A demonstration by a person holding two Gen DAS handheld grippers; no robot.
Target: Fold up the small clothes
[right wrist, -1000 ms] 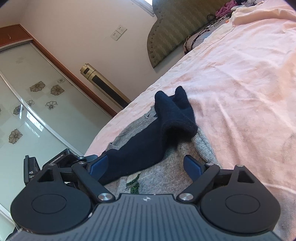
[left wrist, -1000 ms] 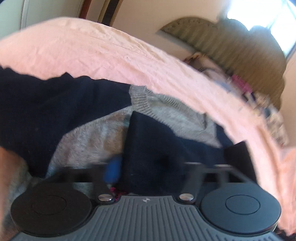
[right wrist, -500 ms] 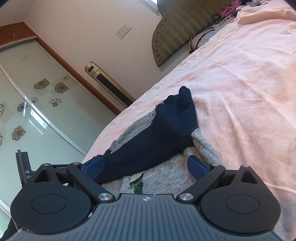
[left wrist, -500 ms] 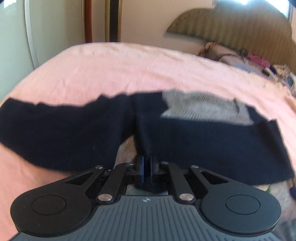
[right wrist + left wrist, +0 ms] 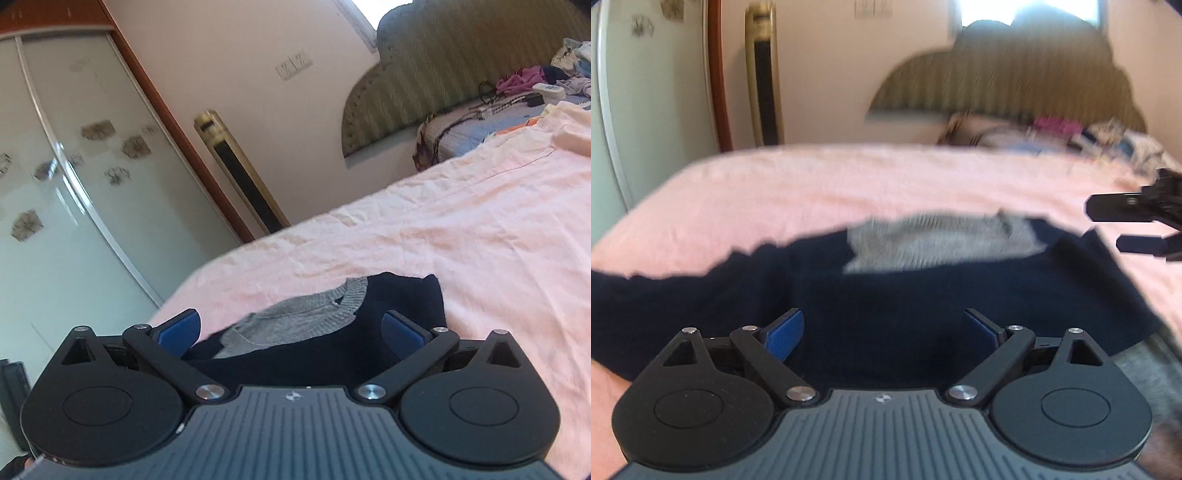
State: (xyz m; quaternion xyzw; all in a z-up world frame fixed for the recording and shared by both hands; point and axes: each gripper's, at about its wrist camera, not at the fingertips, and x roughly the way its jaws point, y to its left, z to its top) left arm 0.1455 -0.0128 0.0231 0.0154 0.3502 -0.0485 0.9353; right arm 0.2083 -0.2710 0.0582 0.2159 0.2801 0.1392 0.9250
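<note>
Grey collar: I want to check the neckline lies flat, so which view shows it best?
The right wrist view: the grey collar is sharp there, ribbing visible, between navy folds. The left wrist view shows it only as a blurred grey patch.

The heap of clothes [image 5: 1052, 127] by the headboard is smeared (motion blur); the sweater [image 5: 923, 295] runs under the device.

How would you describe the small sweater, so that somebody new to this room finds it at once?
Look at the wide bed with the pink sheet. On its near part lies the small sweater, knitted, grey body with dark navy sleeves folded across it. The other clothes lie piled far off by the headboard.
</note>
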